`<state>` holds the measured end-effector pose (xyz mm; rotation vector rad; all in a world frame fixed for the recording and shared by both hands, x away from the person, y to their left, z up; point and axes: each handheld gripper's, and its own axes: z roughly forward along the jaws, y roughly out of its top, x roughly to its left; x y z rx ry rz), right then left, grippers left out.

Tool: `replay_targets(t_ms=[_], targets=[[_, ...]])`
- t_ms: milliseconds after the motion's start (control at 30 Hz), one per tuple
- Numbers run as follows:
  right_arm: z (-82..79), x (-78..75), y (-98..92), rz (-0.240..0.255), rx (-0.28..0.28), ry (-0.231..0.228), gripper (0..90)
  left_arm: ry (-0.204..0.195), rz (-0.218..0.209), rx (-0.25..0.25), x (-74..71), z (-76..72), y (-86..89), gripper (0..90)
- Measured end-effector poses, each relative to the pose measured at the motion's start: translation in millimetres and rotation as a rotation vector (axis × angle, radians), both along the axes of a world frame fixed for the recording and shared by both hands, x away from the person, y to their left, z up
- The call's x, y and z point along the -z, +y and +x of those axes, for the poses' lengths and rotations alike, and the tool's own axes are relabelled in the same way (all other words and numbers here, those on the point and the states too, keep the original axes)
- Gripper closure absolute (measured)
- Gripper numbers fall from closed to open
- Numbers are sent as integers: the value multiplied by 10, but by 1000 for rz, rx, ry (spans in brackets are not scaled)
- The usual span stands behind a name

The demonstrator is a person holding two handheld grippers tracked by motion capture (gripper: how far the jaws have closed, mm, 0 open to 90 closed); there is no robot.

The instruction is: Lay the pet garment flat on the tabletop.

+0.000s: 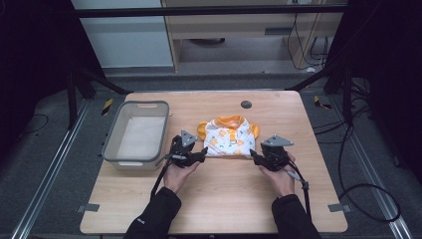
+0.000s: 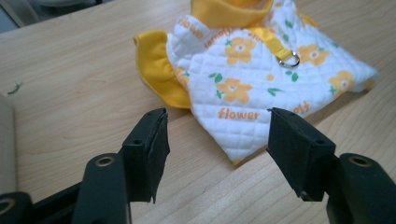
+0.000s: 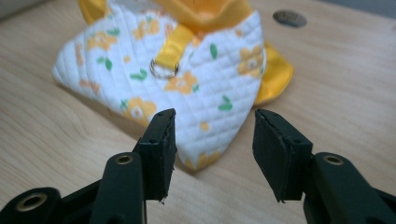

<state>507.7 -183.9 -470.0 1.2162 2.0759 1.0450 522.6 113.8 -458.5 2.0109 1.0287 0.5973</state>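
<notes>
Two grippers sit low over the wooden table (image 1: pixel 219 199), one at each near corner of the small quilted garment (image 1: pixel 228 137), white with orange flowers and yellow trim, which lies flat near the table's middle. Left of the garment stands a grey bin (image 1: pixel 135 134); the left gripper (image 1: pixel 201 152) is between bin and garment, its jaws spread apart around the garment's near left corner without pressing it. At the garment's right, the right gripper (image 1: pixel 255 156) also has its jaws spread, the near right corner between them and not pinched.
</notes>
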Motion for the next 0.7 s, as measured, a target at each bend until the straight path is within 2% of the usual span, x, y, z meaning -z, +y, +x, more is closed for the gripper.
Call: replay_targets(t_ms=[100,233,333,400,433,633,700], targets=[[15,88,24,-10,-3,29,496,29,24,-3,111,45,-35,396],[46,176,63,-23,-15,58,504,71,24,5,252,101,-76,424],[77,237,86,-37,-17,77,512,86,33,14,325,127,-108,443],[99,272,96,-27,-17,89,528,99,32,12,360,143,-119,466],[108,285,102,-16,-18,97,544,104,24,11,373,148,-123,479],[154,336,154,-35,-16,111,698,119,20,30,432,164,-152,635],[160,334,156,-17,-15,123,768,121,8,33,433,166,-163,697]])
